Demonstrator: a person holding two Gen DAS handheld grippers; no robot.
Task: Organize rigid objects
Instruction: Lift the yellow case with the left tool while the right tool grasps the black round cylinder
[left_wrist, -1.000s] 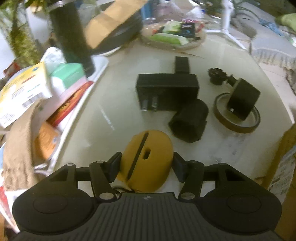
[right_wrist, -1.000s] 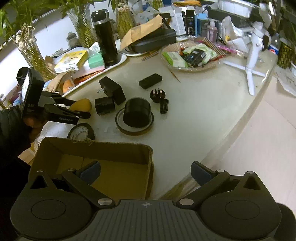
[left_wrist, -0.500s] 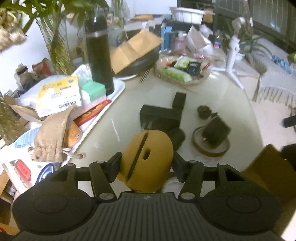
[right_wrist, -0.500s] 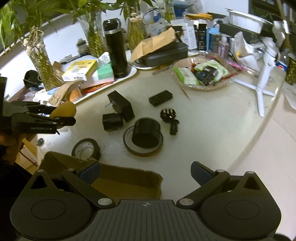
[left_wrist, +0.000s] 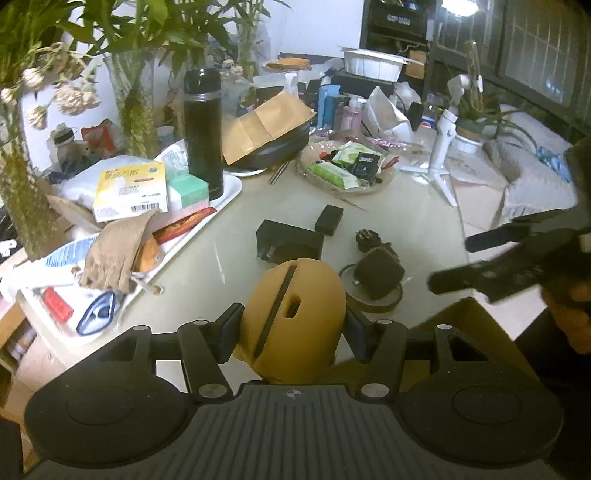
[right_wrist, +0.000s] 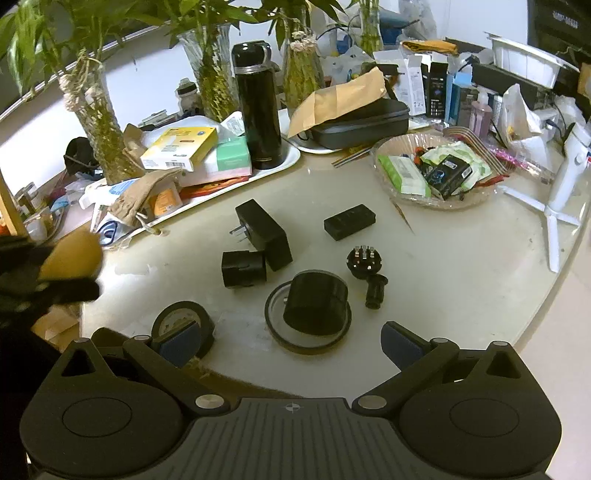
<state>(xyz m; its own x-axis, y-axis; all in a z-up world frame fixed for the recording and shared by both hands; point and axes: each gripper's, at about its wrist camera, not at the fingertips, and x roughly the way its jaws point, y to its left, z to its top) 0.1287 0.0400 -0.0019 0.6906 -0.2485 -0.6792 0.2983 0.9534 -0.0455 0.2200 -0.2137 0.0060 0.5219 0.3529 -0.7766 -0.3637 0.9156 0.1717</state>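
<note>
Got the rounded mustard-yellow slotted piece (left_wrist: 293, 317) clamped in left gripper (left_wrist: 293, 328), right gripper (right_wrist: 291, 343) wide and empty, black plug adapters (right_wrist: 263, 234) left on table (right_wrist: 461, 258)

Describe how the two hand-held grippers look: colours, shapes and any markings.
Both are matte black. The left hand-held gripper and right hand-held gripper each have a ribbed grey body with a small crosshair mark, two round discs, silver pivot screws, and angular link arms ending in dark blue pads.

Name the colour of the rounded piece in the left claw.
Mustard yellow rounded piece; left wrist view shows it best.
</note>
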